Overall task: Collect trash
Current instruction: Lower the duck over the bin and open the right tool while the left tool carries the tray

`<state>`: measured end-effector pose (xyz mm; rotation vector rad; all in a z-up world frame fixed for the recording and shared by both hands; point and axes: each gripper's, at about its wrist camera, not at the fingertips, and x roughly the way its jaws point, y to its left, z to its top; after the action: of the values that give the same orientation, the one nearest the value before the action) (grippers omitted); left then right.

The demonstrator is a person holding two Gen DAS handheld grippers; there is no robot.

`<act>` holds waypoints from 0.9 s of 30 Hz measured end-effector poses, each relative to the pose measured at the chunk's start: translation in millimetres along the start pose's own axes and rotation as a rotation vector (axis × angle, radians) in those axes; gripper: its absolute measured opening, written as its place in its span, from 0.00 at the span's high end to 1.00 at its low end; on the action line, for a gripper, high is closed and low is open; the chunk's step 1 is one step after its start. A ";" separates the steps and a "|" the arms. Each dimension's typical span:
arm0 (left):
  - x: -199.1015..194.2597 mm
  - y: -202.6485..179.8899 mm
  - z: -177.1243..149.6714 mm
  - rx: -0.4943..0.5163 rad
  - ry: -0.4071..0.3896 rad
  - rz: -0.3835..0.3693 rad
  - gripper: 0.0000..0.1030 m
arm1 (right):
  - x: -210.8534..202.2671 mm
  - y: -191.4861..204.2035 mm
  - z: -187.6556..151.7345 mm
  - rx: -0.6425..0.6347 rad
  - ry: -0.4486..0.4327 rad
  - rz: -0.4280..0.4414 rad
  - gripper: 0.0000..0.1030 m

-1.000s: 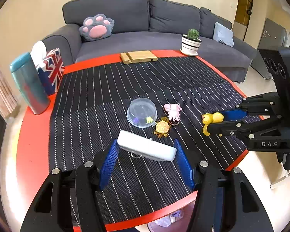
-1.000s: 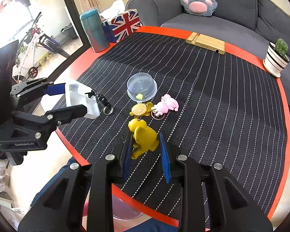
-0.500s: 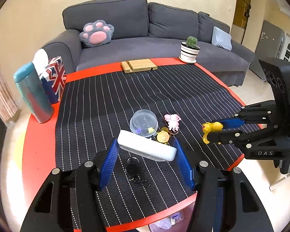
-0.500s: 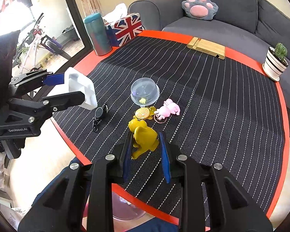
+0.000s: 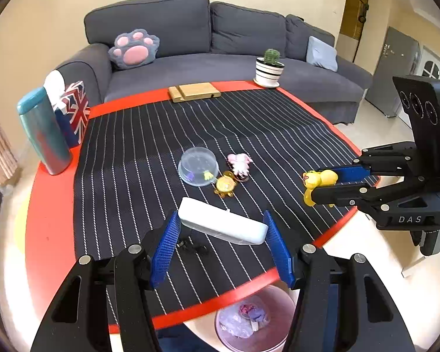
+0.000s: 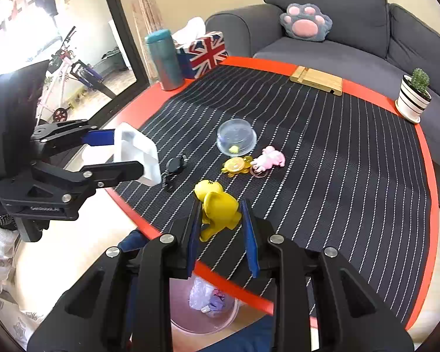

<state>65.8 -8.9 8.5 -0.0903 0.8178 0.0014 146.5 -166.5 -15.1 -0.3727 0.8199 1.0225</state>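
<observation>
My left gripper (image 5: pixel 221 236) is shut on a white plastic tray (image 5: pixel 221 225), held above the table's near edge; it also shows in the right wrist view (image 6: pixel 138 154). My right gripper (image 6: pixel 221 228) is shut on a yellow toy figure (image 6: pixel 218 206), seen from the left wrist view (image 5: pixel 318 183) near the table's right edge. A pink bin (image 6: pixel 204 308) with crumpled wrappers stands on the floor under the near edge, below both grippers (image 5: pixel 253 321). A black keyring (image 6: pixel 173 170) lies on the cloth.
A clear dome lid (image 5: pixel 198 167), a yellow turtle charm (image 5: pixel 226 186) and a pink toy (image 5: pixel 239 162) lie mid-table. A teal tumbler (image 5: pixel 42 130), flag tissue box (image 5: pixel 73 113), wooden stand (image 5: pixel 193 91) and potted cactus (image 5: pixel 269 69) line the far edge. A sofa stands behind.
Both grippers have lifted and drawn back toward the near edge with their loads. The black keyring, under the tray before, now lies uncovered on the cloth. The bin shows more.
</observation>
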 end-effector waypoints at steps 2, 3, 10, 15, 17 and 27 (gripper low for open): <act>-5.0 -3.4 -6.2 0.003 -0.005 -0.010 0.44 | -4.8 5.7 -6.7 -0.001 -0.010 0.007 0.74; -7.3 -5.9 -9.3 0.005 -0.007 -0.015 0.44 | -8.0 9.6 -11.1 -0.005 -0.015 0.010 0.74; -21.5 -17.4 -31.0 0.023 -0.016 -0.042 0.44 | -26.2 27.4 -38.4 -0.009 -0.037 0.030 0.74; -26.5 -24.3 -49.6 0.029 -0.004 -0.066 0.44 | -33.3 37.0 -58.7 -0.004 -0.036 0.036 0.74; -27.7 -26.8 -57.3 0.035 0.001 -0.072 0.44 | -33.4 40.2 -66.9 -0.002 -0.030 0.039 0.74; -32.3 -30.2 -94.8 -0.005 0.030 -0.117 0.44 | -15.0 49.8 -108.9 0.024 0.040 0.077 0.74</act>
<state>-24.2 -45.5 -30.0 -0.1435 0.8413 -0.1085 53.1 -219.1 -70.4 -0.3436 0.8871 1.0786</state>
